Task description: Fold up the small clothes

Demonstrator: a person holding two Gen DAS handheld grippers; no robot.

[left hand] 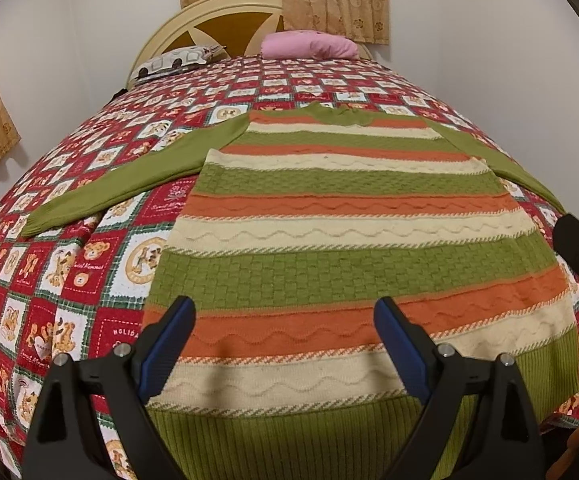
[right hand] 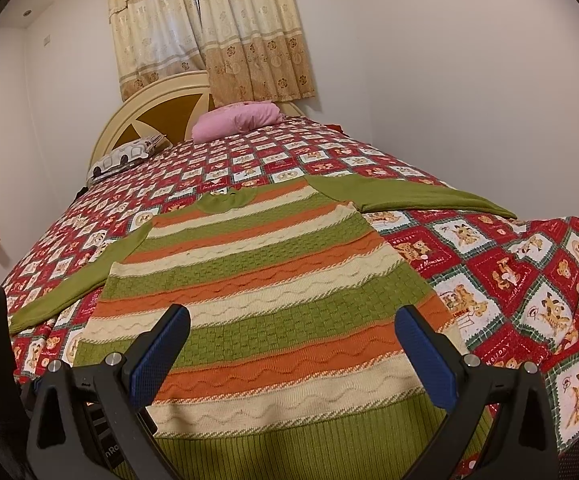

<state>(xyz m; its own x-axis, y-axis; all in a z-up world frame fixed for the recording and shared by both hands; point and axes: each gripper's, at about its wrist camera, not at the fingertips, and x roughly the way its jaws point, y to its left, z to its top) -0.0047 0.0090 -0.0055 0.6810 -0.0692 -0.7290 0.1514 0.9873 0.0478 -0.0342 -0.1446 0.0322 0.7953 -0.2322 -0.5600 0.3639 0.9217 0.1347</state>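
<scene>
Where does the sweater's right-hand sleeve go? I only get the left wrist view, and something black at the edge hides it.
Observer: The right-hand sleeve lies flat, stretched sideways over the bedspread.
Visitor: Is the black thing the other tool?
Observer: Probably. The right tool is open above the sweater, near its hem, holding nothing.
Visitor: Anything higher up?
Observer: The curtains part slightly at the top, showing a blue sliver.

"HOLIDAY" is read on red squares of the red, white and green teddy-bear patchwork bedspread [left hand: 113,332] [right hand: 425,236]; other lettering illegible.
</scene>
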